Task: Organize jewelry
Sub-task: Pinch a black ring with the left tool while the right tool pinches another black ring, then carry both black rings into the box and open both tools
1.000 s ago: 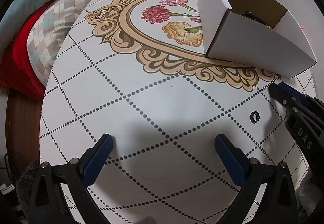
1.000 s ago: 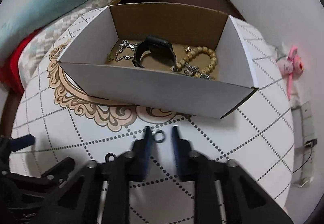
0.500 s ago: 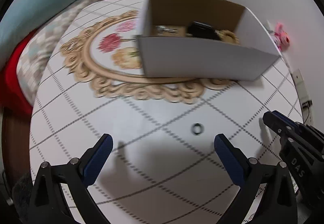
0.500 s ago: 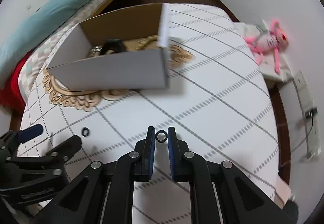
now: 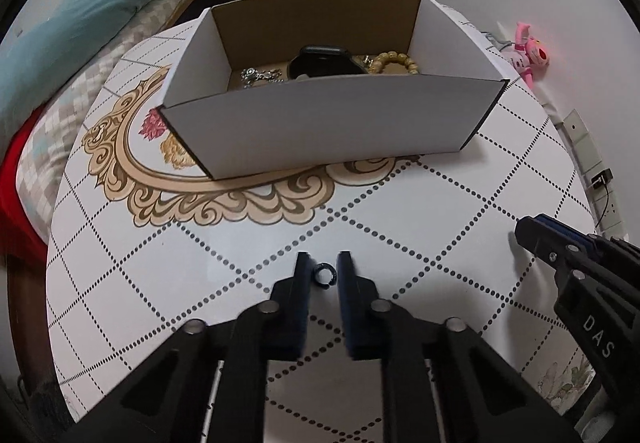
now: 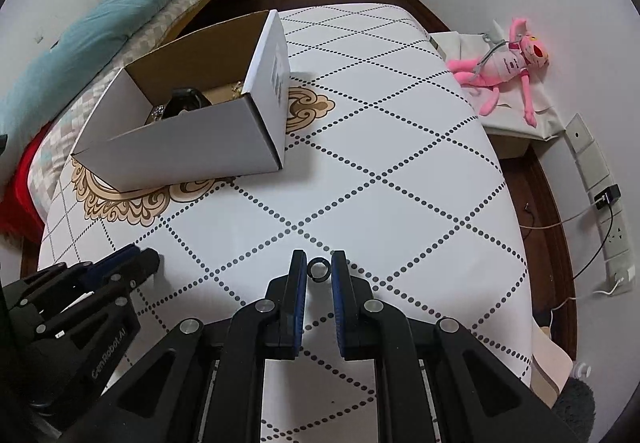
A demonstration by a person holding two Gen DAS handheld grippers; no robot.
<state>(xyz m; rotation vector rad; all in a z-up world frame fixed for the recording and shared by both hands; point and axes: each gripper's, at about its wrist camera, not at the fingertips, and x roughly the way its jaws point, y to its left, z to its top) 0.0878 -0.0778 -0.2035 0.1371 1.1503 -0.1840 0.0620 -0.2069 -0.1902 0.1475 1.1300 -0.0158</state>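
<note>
A white cardboard box [image 5: 332,127] stands on the patterned table [image 5: 460,203] and holds a black watch [image 5: 324,67], a beaded bracelet [image 5: 394,63] and a silver chain [image 5: 260,77]. My left gripper [image 5: 324,271] is closed around a small black ring [image 5: 325,274] just in front of the box. My right gripper [image 6: 319,269] is shut on a silver ring [image 6: 319,269], held above the table to the right of the box [image 6: 192,139]. The right gripper shows at the left wrist view's right edge [image 5: 560,255].
A bed with teal blanket [image 6: 120,23] and red cloth [image 5: 16,171] lies left of the table. A pink plush toy [image 6: 504,63] sits on a cushion at the right. Wall sockets and cables [image 6: 604,199] are beyond the table's right edge.
My left gripper turned toward the box and closed from wide open onto the black ring. My right gripper swung right and back from the box, still holding the silver ring.
</note>
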